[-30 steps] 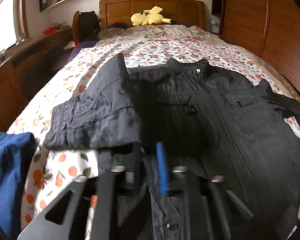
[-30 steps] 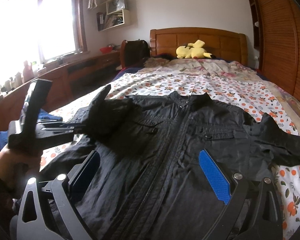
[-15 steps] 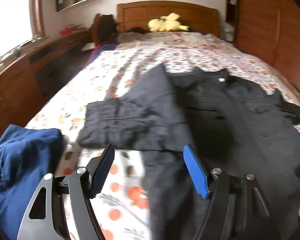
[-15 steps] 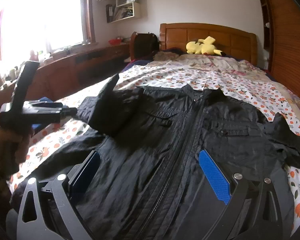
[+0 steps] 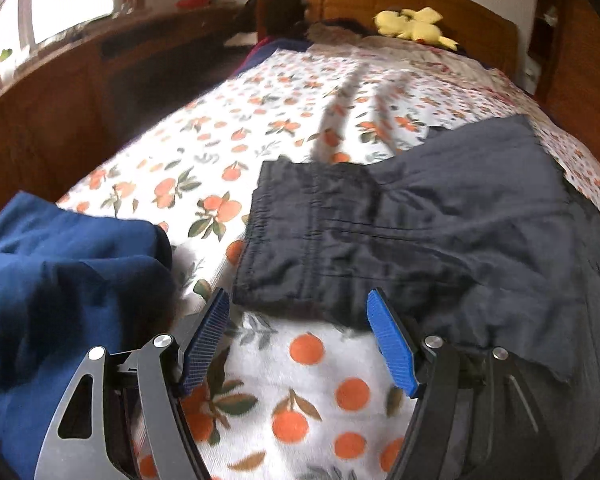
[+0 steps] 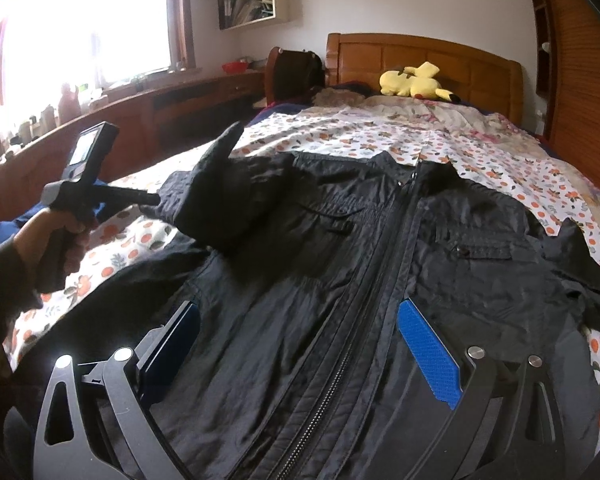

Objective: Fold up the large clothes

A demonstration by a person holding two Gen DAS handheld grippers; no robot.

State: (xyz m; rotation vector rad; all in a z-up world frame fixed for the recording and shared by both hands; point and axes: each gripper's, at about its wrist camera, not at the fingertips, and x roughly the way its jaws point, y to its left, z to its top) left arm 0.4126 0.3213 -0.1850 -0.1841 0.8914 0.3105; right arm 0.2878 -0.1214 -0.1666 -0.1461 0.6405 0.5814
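A large black zip jacket [image 6: 360, 264] lies front up on the bed. Its left sleeve [image 5: 340, 232] is folded inward, the cuff end pointing left over the bedspread. My left gripper [image 5: 300, 340] is open and empty, just in front of the sleeve's cuff, above the sheet; it also shows in the right wrist view [image 6: 148, 199], held in a hand beside the sleeve. My right gripper [image 6: 300, 356] is open and empty, hovering low over the jacket's lower front near the zip.
A crumpled blue garment [image 5: 60, 280] lies at the bed's left edge. An orange-print bedspread [image 5: 204, 160] covers the bed. A yellow plush toy [image 6: 414, 80] sits by the wooden headboard [image 6: 420, 54]. A wooden desk [image 6: 160, 108] runs along the left, wooden panelling on the right.
My left gripper opened and let go of the jacket, then swung left toward the folded sleeve's cuff. The right gripper stayed open over the jacket front.
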